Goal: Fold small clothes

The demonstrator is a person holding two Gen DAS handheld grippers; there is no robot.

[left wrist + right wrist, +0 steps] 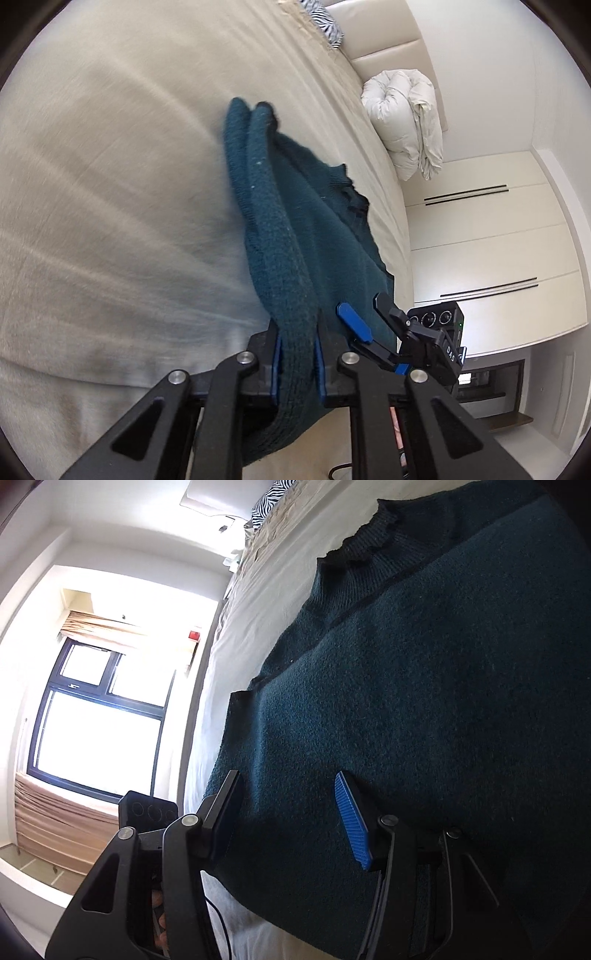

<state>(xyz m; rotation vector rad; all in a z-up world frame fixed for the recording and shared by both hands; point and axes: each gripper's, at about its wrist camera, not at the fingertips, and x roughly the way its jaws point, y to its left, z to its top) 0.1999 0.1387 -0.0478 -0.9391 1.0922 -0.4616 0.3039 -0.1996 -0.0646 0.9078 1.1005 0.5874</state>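
Observation:
A dark teal knitted sweater (295, 229) lies on a beige bed sheet (110, 184). My left gripper (298, 360) is shut on a thick fold of the sweater and holds it off the bed. My right gripper (364, 317) shows to the right of it, open, over the sweater. In the right wrist view the sweater (424, 701) fills most of the frame, its ribbed collar (362, 542) at the top. My right gripper (291, 812) is open, its jaws wide apart just over the fabric, holding nothing.
A folded white duvet (406, 122) sits on the bed by the headboard. A zebra-print pillow (327, 22) lies at the far end. White wardrobe doors (498, 240) stand beyond the bed. A bright window (99, 716) lies to the left.

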